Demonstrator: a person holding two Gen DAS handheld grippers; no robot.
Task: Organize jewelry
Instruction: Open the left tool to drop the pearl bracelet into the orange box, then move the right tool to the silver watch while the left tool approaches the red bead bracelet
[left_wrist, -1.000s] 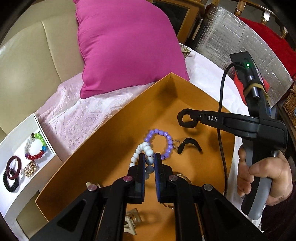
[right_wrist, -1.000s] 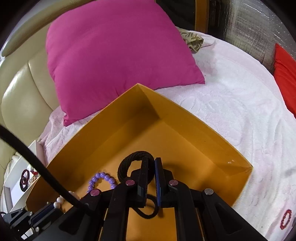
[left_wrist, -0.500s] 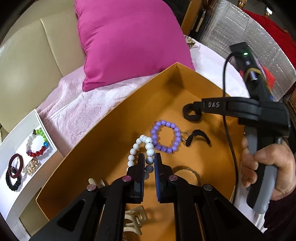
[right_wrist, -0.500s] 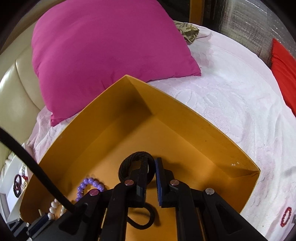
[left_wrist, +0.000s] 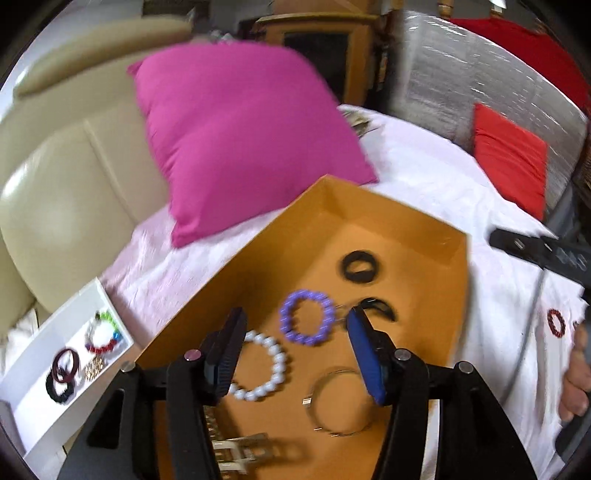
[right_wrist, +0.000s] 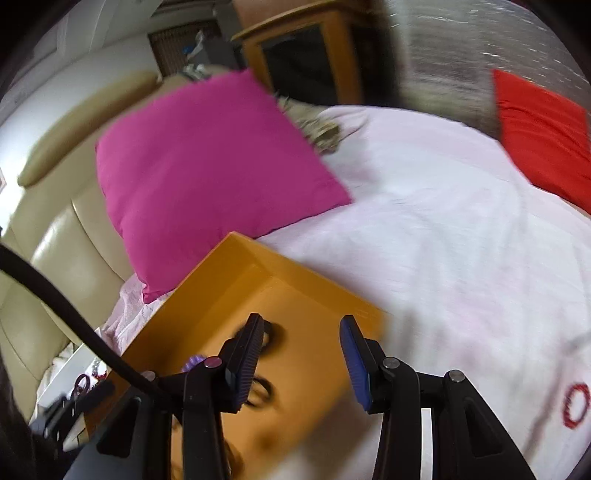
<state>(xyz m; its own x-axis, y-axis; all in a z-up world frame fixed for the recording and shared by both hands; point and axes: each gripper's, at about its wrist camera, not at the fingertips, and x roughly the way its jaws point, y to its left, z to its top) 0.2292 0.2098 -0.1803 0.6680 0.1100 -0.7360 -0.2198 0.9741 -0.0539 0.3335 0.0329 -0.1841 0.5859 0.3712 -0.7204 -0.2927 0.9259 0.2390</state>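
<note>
**Left wrist view: two pieces just dropped in orange box, more left**

Left gripper (left_wrist: 295, 354) and right gripper (right_wrist: 301, 363) jaws had just been opening, nothing between them. White bead bracelet (left_wrist: 260, 365) and black hair tie (left_wrist: 357, 266) lay loose in orange box (left_wrist: 388, 221). Red bracelet (left_wrist: 557, 322) remained on bedspread (left_wrist: 424, 173). White tray (left_wrist: 44, 384) contents blurred; right wrist view smeared.

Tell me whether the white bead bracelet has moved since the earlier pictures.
Yes. The white bead bracelet has dropped flat onto the orange box floor, beside the purple bracelet; the left gripper jaws just opened.
</note>
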